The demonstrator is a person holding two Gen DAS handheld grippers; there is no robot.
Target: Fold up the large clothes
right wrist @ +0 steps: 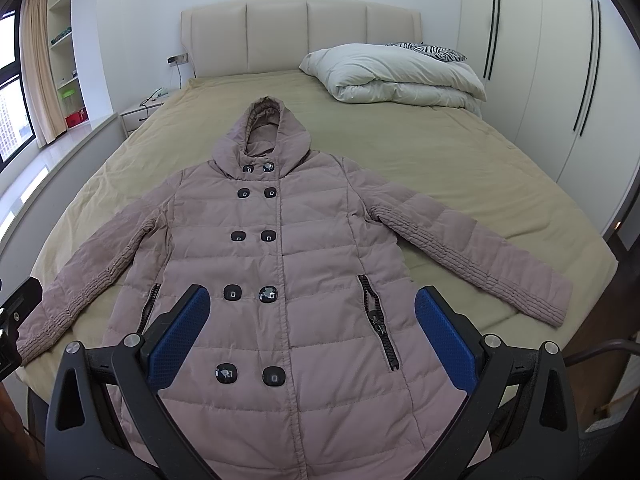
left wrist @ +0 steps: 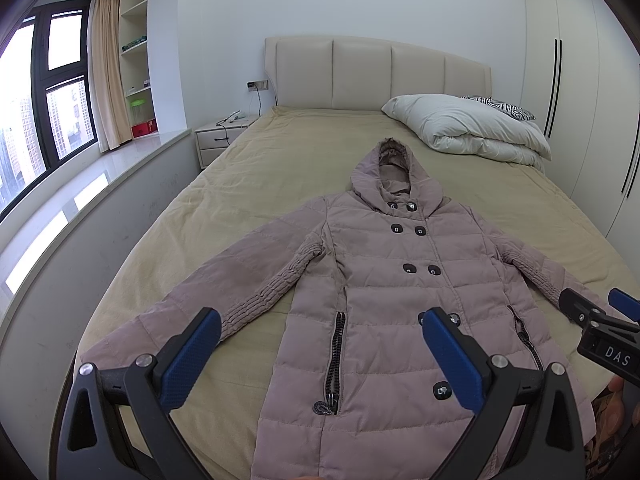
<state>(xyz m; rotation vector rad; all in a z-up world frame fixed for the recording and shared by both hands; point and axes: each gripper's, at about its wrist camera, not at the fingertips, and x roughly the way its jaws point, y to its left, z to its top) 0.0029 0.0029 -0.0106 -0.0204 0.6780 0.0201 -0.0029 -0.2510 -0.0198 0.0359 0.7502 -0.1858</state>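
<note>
dusty pink and quilted, the coat [right wrist: 280, 264] is being shown spread face up on the bed [right wrist: 460, 168], filling the centre of both views. its hood [right wrist: 266, 128] is pointing toward the headboard [right wrist: 300, 36] at the top of the frame, and both sleeves are being laid out to the sides; the sleeve at the right of the right wrist view is ending in a cuff [right wrist: 560, 304] at mid right. black buttons [right wrist: 238, 236] are being seen in two columns down the front, with a zip pocket [right wrist: 378, 320] on each side (the zips are dark and slanted).

in the lower part of the left wrist view the left gripper [left wrist: 320, 360] is being held above the lower half of the coat, its blue pads [left wrist: 192, 360] standing wide apart with nothing between them. in the lower part of the right wrist view the right gripper [right wrist: 312, 338] is likewise being held over the coat's lower front, its blue pads [right wrist: 448, 340] spread wide and empty. neither is being seen touching the fabric.

a folded white duvet [right wrist: 396, 74] is lying at the upper right of the bed, with a zebra-print pillow [right wrist: 428, 50] behind it. a nightstand [left wrist: 222, 136] is being seen at the left of the bed, beside a window [left wrist: 44, 92] at the upper left.
</note>
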